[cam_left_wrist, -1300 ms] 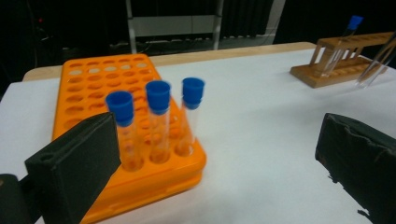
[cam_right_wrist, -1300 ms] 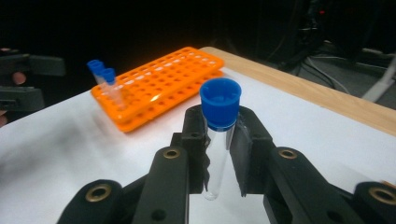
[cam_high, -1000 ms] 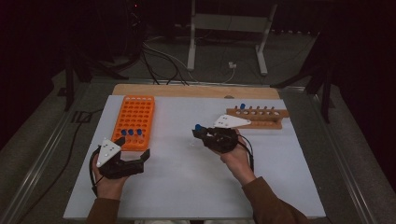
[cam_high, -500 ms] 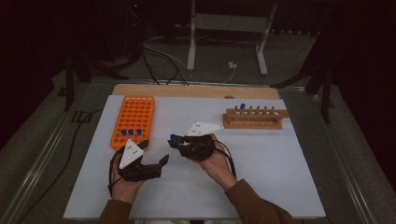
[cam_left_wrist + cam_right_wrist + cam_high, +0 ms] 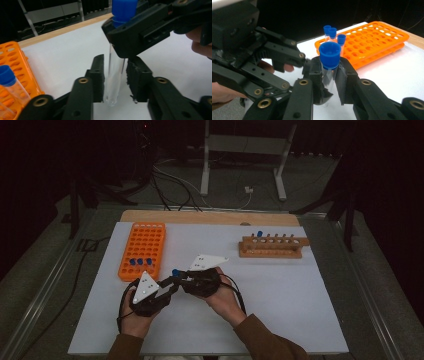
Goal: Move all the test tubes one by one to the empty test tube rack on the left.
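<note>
— One blue-capped test tube (image 5: pixel 115 67); where is it?

— Upright above the white mat (image 5: pixel 280 290), near the middle of its near half, clamped just under its cap by the right gripper (image 5: pixel 329 75).

— And the left gripper (image 5: pixel 115 82)?

— Its jaws are parted either side of the tube's lower glass. The tube hangs between them, closer to the left pad; I cannot tell whether it touches.

— What else?

— The orange rack (image 5: pixel 142 250) toward the mat's far left corner, three capped tubes (image 5: pixel 332 33) in it; a wooden rack (image 5: pixel 272 247) toward the far right.
</note>
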{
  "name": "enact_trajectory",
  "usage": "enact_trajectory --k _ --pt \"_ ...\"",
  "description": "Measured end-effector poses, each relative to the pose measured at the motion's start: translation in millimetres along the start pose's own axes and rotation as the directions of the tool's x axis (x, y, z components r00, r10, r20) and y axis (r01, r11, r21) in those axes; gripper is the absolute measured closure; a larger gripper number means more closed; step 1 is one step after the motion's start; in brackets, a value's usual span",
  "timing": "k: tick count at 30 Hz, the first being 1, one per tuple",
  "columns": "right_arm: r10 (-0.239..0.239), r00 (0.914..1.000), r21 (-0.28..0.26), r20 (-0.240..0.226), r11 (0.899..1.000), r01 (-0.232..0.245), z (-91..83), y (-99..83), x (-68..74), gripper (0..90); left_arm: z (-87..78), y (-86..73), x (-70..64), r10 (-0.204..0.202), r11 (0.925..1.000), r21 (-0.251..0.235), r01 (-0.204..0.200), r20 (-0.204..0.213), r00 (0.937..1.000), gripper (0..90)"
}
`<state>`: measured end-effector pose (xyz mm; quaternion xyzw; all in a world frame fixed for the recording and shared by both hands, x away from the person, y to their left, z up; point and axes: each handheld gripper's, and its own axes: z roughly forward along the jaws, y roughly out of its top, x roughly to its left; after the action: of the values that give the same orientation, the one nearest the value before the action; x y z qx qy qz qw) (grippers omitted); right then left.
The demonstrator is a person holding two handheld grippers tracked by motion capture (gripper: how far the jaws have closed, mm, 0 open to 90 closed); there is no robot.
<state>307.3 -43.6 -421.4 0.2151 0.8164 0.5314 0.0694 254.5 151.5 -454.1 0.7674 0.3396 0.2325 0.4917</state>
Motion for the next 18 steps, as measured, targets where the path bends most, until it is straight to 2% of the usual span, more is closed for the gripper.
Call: enact_trajectory --k 3,9,13,18 --pt "-0.003 1.0 0.002 -0.002 1.0 0.003 0.4 0.4 1.1 76.2 -0.4 -0.7 1.1 -0.003 1.0 0.0 0.003 0.007 1.0 77.4" --pt "-0.002 1.0 0.003 -0.008 1.0 0.002 -0.1 0.3 0.3 75.4 -0.5 -1.2 1.6 -0.008 1.0 -0.001 0.008 0.015 0.9999 77.9" --pt "0.01 0.9999 -0.007 -0.007 1.0 -0.01 -4.1 1.1 -2.4 63.4 -0.8 -2.9 4.9 -0.021 0.9998 0.003 0.021 0.008 0.9997 78.0" --pt "0.037 0.9993 -0.021 -0.009 0.999 -0.037 -14.6 0.9 -11.4 47.3 -4.0 -5.3 12.1 -0.045 0.999 0.008 0.045 -0.019 0.9988 78.0"
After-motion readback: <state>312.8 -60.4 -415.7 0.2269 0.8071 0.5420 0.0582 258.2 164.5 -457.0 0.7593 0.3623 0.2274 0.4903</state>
